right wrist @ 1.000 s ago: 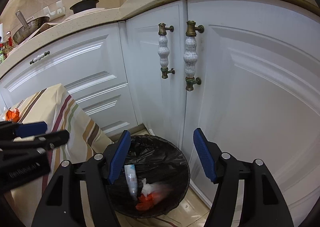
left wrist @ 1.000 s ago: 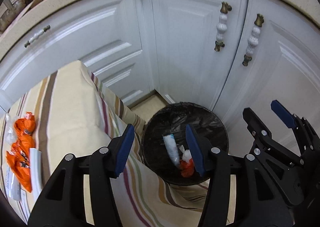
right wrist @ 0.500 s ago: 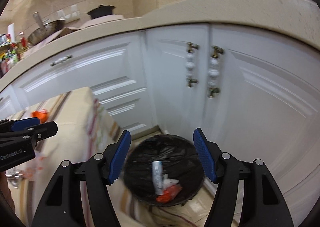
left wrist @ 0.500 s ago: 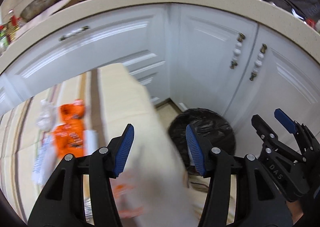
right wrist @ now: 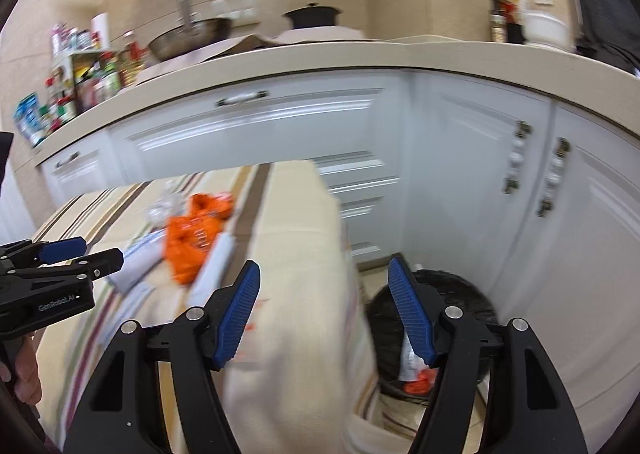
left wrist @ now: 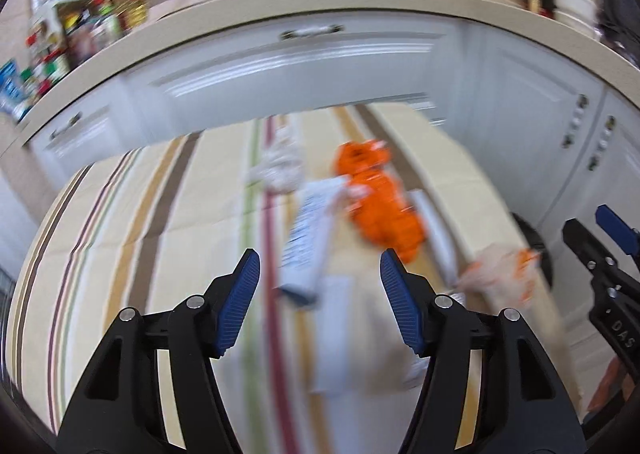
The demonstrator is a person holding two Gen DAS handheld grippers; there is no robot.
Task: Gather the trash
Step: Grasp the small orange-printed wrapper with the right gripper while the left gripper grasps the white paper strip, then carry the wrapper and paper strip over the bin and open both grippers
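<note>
Striped table (left wrist: 120, 238) was still littered: orange wrappers (left wrist: 380, 210) and a white packet (left wrist: 310, 230) sat mid-cloth, bin (right wrist: 468, 302) beside its corner. Left gripper (left wrist: 320, 274) had just widened, empty; right gripper (right wrist: 324, 290) gaped empty too. I'd slow down and straddle one piece squarely.

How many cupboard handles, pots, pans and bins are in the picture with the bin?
White cupboard handles with dark metal ends: 4
Black lidded pot: 1
Grey metal pan: 1
Round bin with a black liner: 1
Total: 7
</note>
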